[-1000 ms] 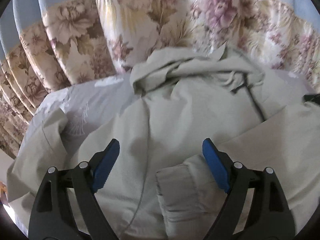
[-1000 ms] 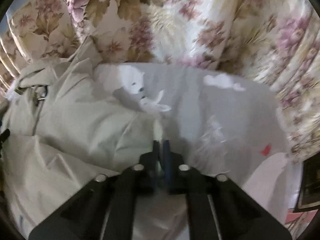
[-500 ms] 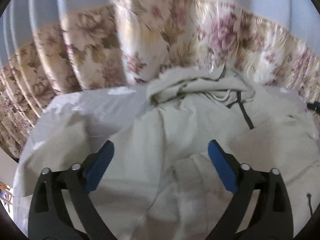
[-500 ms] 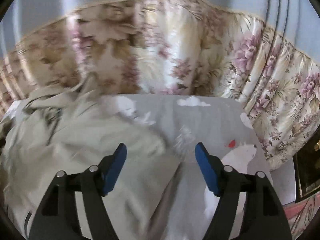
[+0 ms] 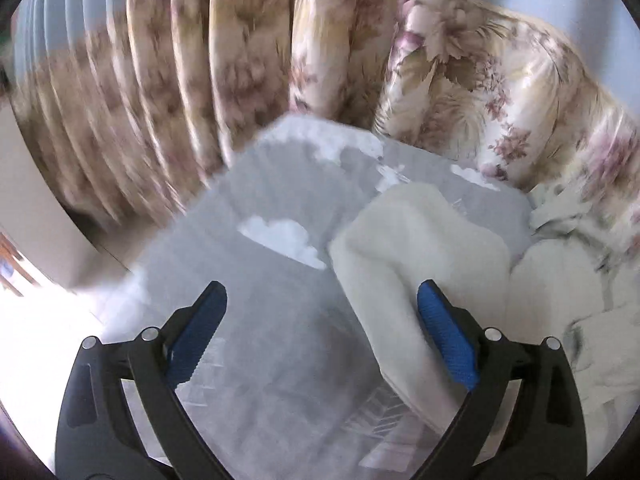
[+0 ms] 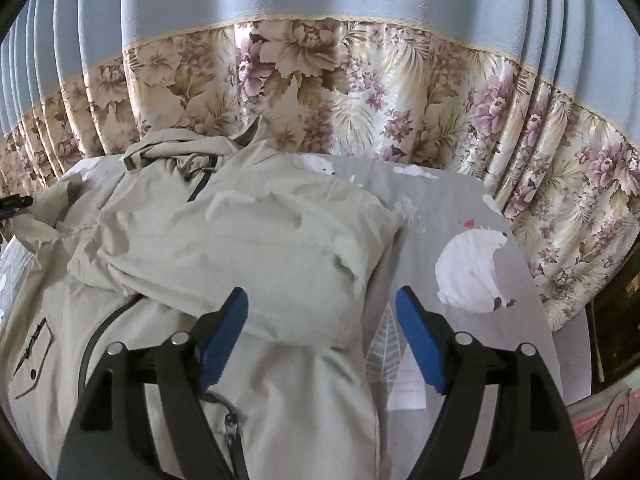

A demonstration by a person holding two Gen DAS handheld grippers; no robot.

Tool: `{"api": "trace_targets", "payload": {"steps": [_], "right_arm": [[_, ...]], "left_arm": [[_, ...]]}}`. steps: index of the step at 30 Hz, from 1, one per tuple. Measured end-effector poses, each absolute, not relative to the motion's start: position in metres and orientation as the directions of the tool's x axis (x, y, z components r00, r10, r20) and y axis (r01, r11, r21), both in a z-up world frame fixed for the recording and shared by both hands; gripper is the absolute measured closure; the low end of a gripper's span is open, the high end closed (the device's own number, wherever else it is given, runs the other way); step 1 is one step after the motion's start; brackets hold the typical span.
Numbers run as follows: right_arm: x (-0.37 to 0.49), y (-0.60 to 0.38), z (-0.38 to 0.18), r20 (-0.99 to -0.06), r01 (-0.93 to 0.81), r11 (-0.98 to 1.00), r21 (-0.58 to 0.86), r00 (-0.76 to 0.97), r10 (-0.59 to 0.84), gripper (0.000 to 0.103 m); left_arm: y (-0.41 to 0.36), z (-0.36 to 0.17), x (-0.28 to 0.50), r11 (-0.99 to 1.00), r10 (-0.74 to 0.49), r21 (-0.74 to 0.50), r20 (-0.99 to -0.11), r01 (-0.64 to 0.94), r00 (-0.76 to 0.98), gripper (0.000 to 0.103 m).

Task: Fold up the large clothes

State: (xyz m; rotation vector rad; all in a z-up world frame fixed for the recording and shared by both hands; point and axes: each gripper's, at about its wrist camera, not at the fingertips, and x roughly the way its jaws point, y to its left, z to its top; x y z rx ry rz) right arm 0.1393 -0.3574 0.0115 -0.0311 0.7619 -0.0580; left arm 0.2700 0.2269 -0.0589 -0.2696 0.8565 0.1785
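Observation:
A large beige hooded jacket [image 6: 224,248] lies on a grey sheet [image 6: 432,208] with a polar bear print. Its right sleeve is folded across the chest, and its dark zipper runs down the front. My right gripper [image 6: 322,316] is open and empty, above the jacket's right edge. In the left wrist view the jacket's left sleeve [image 5: 416,256] lies out over the grey sheet [image 5: 280,312]. My left gripper [image 5: 320,312] is open and empty, with its right finger [image 5: 444,336] over that sleeve. This view is blurred.
Floral curtains [image 6: 320,92] with a blue upper part hang close behind the bed. In the left wrist view the curtains [image 5: 200,80] run along the far left, and the bed's left edge drops to a bright floor [image 5: 36,320].
My right gripper let go of the jacket's sleeve, opened and drew back. My left gripper stayed open and swung left, from the jacket's middle to its left sleeve and the bare sheet.

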Motion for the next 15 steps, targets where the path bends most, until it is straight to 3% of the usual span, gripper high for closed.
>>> {"api": "trace_targets", "payload": {"steps": [5,6,8,9,10,15], "right_arm": [[0.141,-0.360,0.013,-0.696,0.059,0.998,-0.007,0.717,-0.047,0.026],[0.142,-0.360,0.013,-0.696,0.059,0.998,-0.001,0.716,-0.043,0.026],[0.144,-0.358,0.013,-0.696,0.057,0.998,-0.006,0.717,-0.045,0.025],[0.145,-0.357,0.013,-0.698,0.055,0.998,-0.009,0.715,-0.046,0.025],[0.146,-0.357,0.012,-0.700,0.053,0.999,-0.010,0.712,-0.045,0.025],[0.147,-0.356,0.008,-0.701,0.048,0.999,-0.017,0.711,-0.046,0.025]], "left_arm": [[0.224,-0.082,0.290,0.907,-0.151,-0.354,-0.776,-0.226,0.612,0.010],[0.222,-0.085,0.293,0.897,-0.179,-0.382,-0.774,-0.222,0.607,0.018],[0.214,-0.089,0.298,0.891,-0.209,-0.402,-0.776,-0.211,0.595,0.052],[0.207,-0.086,0.299,0.902,-0.194,-0.380,-0.778,-0.202,0.597,0.081],[0.203,-0.083,0.297,0.909,-0.183,-0.368,-0.774,-0.196,0.606,0.092],[0.191,-0.035,0.286,0.946,-0.015,-0.239,-0.707,-0.219,0.708,0.099]]}}
